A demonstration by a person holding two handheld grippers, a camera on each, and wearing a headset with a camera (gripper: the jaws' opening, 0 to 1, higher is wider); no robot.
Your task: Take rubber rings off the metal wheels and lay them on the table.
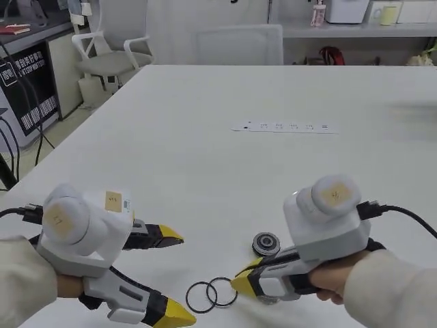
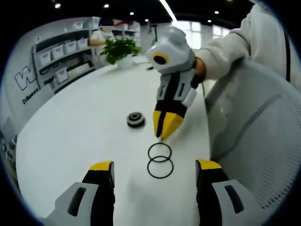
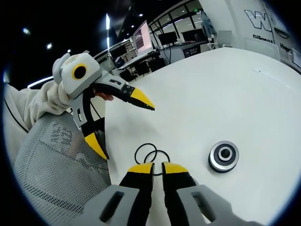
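Two rubber rings flat on table, overlapping, bottom centre of head view. Both off wheel, so I judge this laying spot.
Metal wheel just up-right of rings, lying flat, apart from them. Dark band at rim; I cannot tell if ring remains.
Right gripper tips just beside rings, jaws nearly together, nothing held.
Left gripper lower left, jaws wide, empty, aimed at rings; I judge it kept clear, ready to steady wheel.
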